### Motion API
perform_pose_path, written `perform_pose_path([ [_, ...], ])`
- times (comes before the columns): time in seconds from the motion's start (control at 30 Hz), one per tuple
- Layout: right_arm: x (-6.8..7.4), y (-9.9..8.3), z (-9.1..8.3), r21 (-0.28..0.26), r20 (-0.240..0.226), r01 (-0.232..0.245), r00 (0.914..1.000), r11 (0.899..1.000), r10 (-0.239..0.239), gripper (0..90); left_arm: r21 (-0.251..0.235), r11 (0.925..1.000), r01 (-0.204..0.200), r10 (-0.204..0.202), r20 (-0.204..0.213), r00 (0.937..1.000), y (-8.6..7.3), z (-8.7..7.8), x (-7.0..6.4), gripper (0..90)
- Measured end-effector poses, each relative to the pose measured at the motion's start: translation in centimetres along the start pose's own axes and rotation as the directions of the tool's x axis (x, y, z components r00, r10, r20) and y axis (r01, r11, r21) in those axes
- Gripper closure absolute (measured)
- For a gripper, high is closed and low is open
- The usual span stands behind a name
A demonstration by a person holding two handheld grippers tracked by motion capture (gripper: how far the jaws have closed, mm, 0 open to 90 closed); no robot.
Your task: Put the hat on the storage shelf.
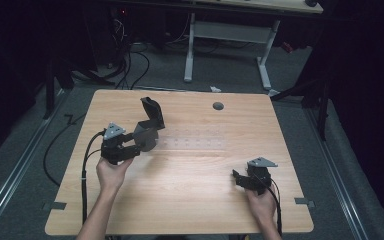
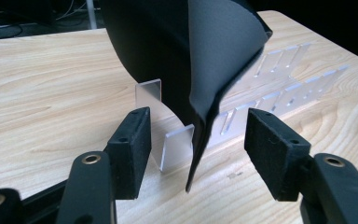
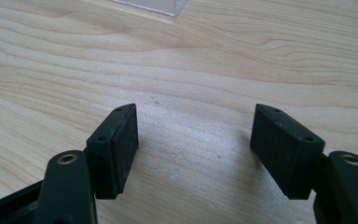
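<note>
Risk: the black sheet [image 2: 182,60] stands curled on its lower edge; a clumsy pinch could topple it or knock the clear slotted rack [image 2: 279,84] beside it.
Left tool [image 2: 193,149]: jaws wide apart, holding nothing, sheet's edge between them.
Sheet's place: desk's [image 1: 190,200] left half, toward the far edge.
Right tool [image 3: 193,149]: gaping, empty, near the right edge.

No text, label, brand, number or sign can be read anywhere in these pictures.
</note>
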State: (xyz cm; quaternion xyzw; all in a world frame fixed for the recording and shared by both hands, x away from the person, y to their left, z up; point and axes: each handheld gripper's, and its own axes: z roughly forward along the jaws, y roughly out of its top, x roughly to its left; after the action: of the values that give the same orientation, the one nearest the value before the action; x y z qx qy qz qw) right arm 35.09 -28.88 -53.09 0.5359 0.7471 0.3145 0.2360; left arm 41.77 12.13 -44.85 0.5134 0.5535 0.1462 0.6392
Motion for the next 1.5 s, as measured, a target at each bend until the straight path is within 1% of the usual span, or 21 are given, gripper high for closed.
perform_pose_path([
  [0.13, 0.0, 0.0, 0.0, 0.001, -0.001, 0.001, 1.0, 1.0, -0.001, 32.2, -0.011, 0.9999, 0.011, -0.011, 0.009, 0.9999, 0.2, -0.9, 0.1, 40.6],
  [0.33, 0.0, 0.0, 0.0, 0.0, -0.002, 0.003, 1.0, 1.0, -0.003, 32.0, -0.018, 0.9993, 0.033, -0.033, 0.018, 0.9993, 0.2, -1.9, 0.2, 40.1],
  [0.63, 0.0, 0.0, 0.0, 0.0, -0.003, 0.003, 1.0, 1.0, -0.003, 31.9, -0.024, 0.9983, 0.053, -0.052, 0.041, 0.9978, 0.1, -3.1, -0.1, 38.5],
  [0.73, 0.0, 0.0, 0.0, 0.0, -0.003, 0.004, 1.0, 1.0, -0.004, 31.7, -0.03, 0.9982, 0.052, -0.05, 0.047, 0.9976, -0.2, -3.6, -0.1, 39.0],
  [0.87, 0.0, 0.0, 0.0, 0.0, -0.004, 0.005, 1.0, 1.0, -0.005, 31.7, -0.019, 0.9976, 0.067, -0.066, 0.055, 0.9963, -0.6, -4.2, -0.1, 39.0],
  [0.97, 0.0, -0.1, 0.0, 0.0, -0.004, 0.005, 1.0, 1.0, -0.005, 31.7, -0.013, 0.9977, 0.067, -0.066, 0.055, 0.9963, -0.8, -4.5, -0.2, 39.0],
  [1.07, 0.0, -0.1, -0.1, 0.0, -0.003, 0.005, 1.0, 1.0, -0.005, 31.6, -0.01, 0.9976, 0.069, -0.068, 0.065, 0.9956, -1.0, -4.8, -0.3, 38.9],
  [1.23, 0.0, -0.1, -0.1, 0.0, -0.004, 0.005, 1.0, 1.0, -0.005, 31.6, -0.003, 0.9964, 0.085, -0.085, 0.076, 0.9935, -1.4, -5.2, -0.2, 38.8],
  [1.4, 0.0, -0.1, -0.1, 0.001, -0.003, 0.003, 1.0, 1.0, -0.003, 31.6, 0.014, 0.9972, 0.073, -0.074, 0.062, 0.9954, -2.1, -5.5, -0.1, 38.6],
  [1.5, 0.0, -0.1, -0.1, 0.001, -0.004, 0.004, 1.0, 1.0, -0.004, 31.5, 0.018, 0.9966, 0.08, -0.081, 0.058, 0.995, -2.7, -5.6, 0.1, 38.5],
])
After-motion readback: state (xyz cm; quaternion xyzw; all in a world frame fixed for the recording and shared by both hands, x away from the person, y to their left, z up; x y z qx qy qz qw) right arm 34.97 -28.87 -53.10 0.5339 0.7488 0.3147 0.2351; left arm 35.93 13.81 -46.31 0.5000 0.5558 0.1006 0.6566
